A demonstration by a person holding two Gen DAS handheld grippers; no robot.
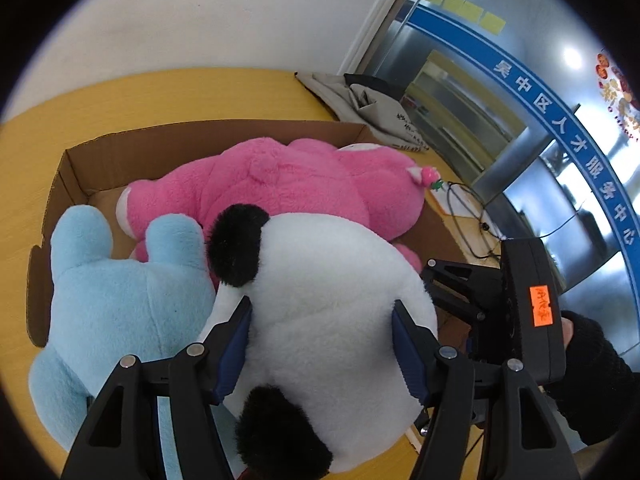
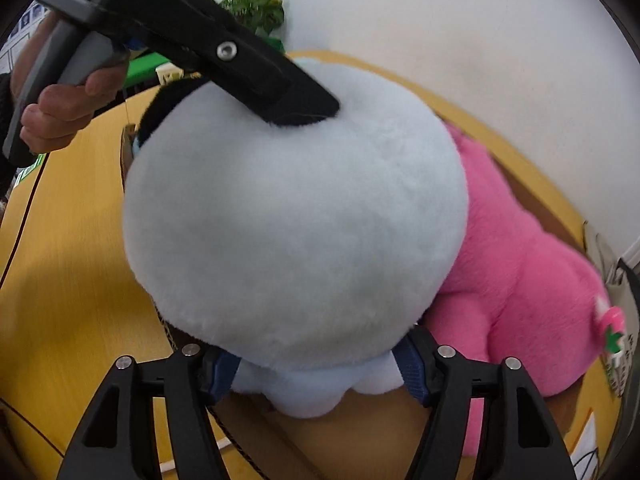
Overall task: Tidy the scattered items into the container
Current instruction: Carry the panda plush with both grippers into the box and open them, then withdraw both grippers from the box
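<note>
A white and black panda plush lies over the near side of a cardboard box, beside a light blue plush and a pink plush inside the box. My left gripper has its blue pads pressed into the panda's sides and is shut on it. My right gripper is shut on the panda's lower part, which fills the right wrist view. The left gripper's finger presses into the panda from above in that view. The pink plush lies to the right.
The box sits on a yellow wooden table. A grey cloth bag and thin cables lie at the table's far right. A white wall and glass partition stand behind. A green plant stands at the back.
</note>
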